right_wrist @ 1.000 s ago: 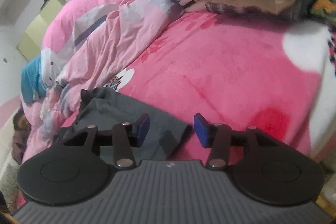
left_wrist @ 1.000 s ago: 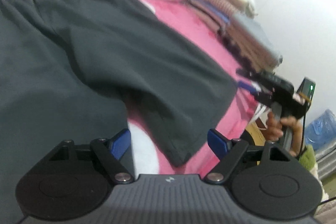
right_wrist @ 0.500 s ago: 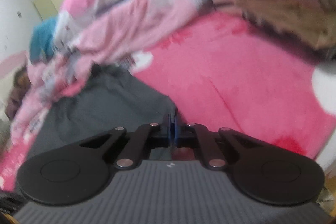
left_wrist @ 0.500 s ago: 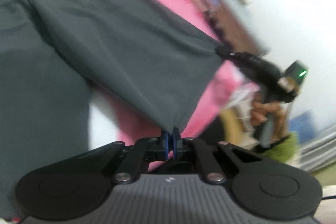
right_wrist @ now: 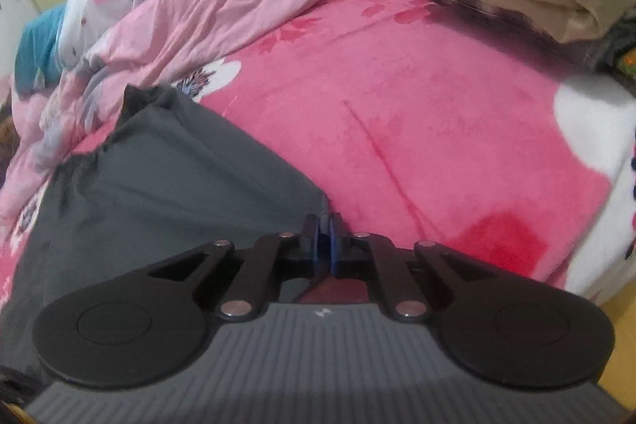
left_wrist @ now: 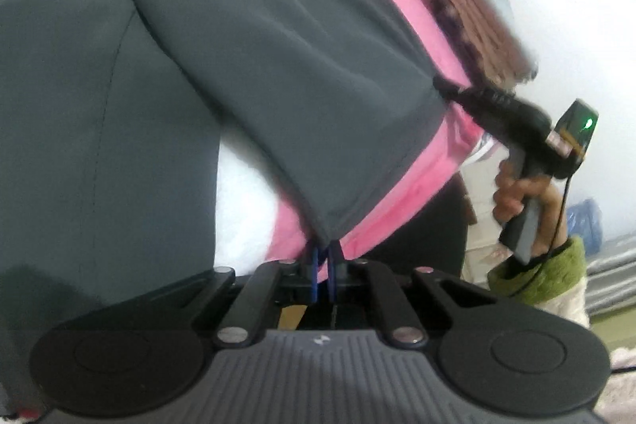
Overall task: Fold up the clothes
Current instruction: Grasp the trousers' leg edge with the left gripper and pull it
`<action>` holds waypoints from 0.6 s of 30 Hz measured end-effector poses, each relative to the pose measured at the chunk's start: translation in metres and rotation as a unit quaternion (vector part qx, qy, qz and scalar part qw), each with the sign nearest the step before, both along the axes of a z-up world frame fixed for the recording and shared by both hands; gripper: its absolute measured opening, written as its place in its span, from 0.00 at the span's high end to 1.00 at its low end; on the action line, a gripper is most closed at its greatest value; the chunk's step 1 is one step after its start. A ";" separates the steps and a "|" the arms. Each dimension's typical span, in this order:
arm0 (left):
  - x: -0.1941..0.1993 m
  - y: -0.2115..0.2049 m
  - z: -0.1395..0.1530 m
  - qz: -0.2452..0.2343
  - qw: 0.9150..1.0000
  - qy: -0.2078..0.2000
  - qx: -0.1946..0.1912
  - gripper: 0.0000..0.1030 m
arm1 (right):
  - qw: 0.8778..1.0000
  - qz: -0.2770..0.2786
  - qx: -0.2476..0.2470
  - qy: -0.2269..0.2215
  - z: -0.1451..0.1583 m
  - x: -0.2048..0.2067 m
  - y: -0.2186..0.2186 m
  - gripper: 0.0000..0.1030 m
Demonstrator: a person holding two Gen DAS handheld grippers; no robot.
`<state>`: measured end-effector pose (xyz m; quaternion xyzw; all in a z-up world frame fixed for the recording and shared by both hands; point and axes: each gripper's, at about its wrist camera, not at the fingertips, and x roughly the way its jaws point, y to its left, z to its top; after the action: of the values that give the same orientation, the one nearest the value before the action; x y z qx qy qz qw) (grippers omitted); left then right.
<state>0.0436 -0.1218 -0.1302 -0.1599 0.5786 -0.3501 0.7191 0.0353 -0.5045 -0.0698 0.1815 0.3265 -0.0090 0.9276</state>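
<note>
Shorts [left_wrist: 278, 58] hem corners pinched between both grippers' fingers [left_wrist: 314, 265], hem taut.

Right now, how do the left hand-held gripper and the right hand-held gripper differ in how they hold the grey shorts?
The left hand-held gripper pinches the near corner of a raised leg hem of the grey shorts; the right hand-held gripper pinches the far corner of that hem, towards the folded clothes pile. The person's hand shows on the right one only; the left one's is out of view. Both are shut on the hem, stretching it above the pink blanket.
</note>
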 end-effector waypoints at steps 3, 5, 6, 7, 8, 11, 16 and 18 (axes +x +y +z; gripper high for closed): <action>-0.006 0.008 0.015 -0.013 1.000 -0.027 0.008 0.67 | 0.999 -0.016 -0.032 -0.001 0.007 -0.001 0.000 0.75; -0.009 0.021 0.030 -0.007 0.998 -0.058 0.011 0.59 | 0.998 -0.025 -0.051 -0.003 0.014 -0.002 0.000 0.75; -0.009 0.028 0.038 -0.002 0.997 -0.074 0.013 0.57 | 0.998 -0.023 -0.049 -0.007 0.023 0.001 -0.001 0.75; -0.008 0.035 0.046 0.004 0.996 -0.089 0.010 0.56 | 0.999 -0.014 -0.042 -0.012 0.031 0.008 0.000 0.75; -0.006 0.043 0.055 0.010 0.995 -0.103 0.008 0.56 | 0.999 0.009 -0.036 -0.013 0.036 0.025 0.012 0.75; 0.009 0.049 0.067 0.028 0.991 -0.132 -0.014 0.56 | 0.997 0.077 -0.016 -0.017 0.054 0.078 0.050 0.75; 0.039 0.026 0.057 0.040 0.980 -0.194 0.012 0.57 | 0.982 0.189 0.017 -0.022 0.083 0.165 0.113 0.75; 0.048 0.021 0.041 0.041 0.981 -0.188 0.030 0.59 | 0.972 0.231 0.029 -0.023 0.092 0.201 0.139 0.75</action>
<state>0.0917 -0.1008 -0.0887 -0.0929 0.4364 -0.3267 0.8332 0.2359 -0.3654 0.0220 0.1283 0.3386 0.2194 0.9059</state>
